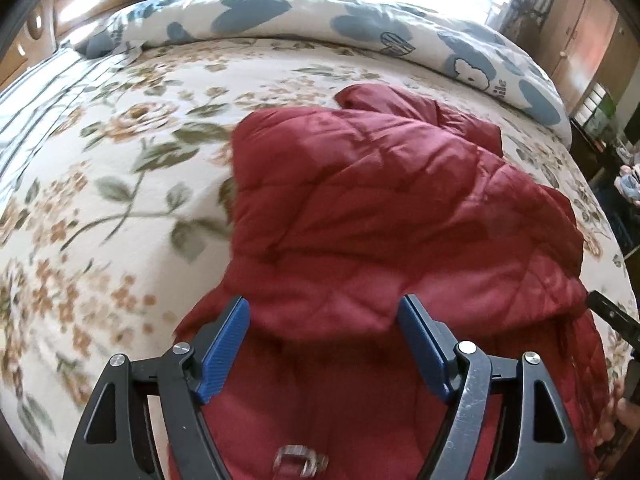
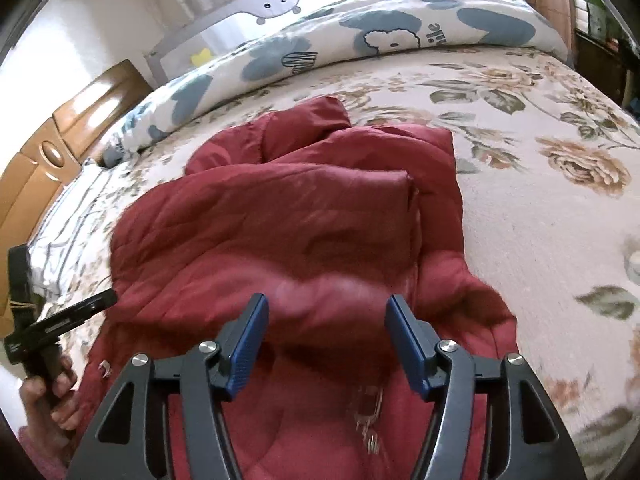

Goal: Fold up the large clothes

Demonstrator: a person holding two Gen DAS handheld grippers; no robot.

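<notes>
Left gripper [image 1: 324,312] spread apart over near edge of red jacket [image 1: 380,200], nothing between its fingers. Jacket lay bunched on floral bedspread [image 1: 100,160], duvet [image 1: 360,24] beyond. Right gripper [image 2: 326,312] likewise gaped wide above jacket, gripping nothing

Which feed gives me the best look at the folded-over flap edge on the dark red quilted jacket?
The right wrist view: the dark red quilted jacket shows its folded flap edge as a sharp corner, centred. The left wrist view shows the jacket mostly as a rumpled quilted surface, and that edge isn't distinguishable there.
</notes>
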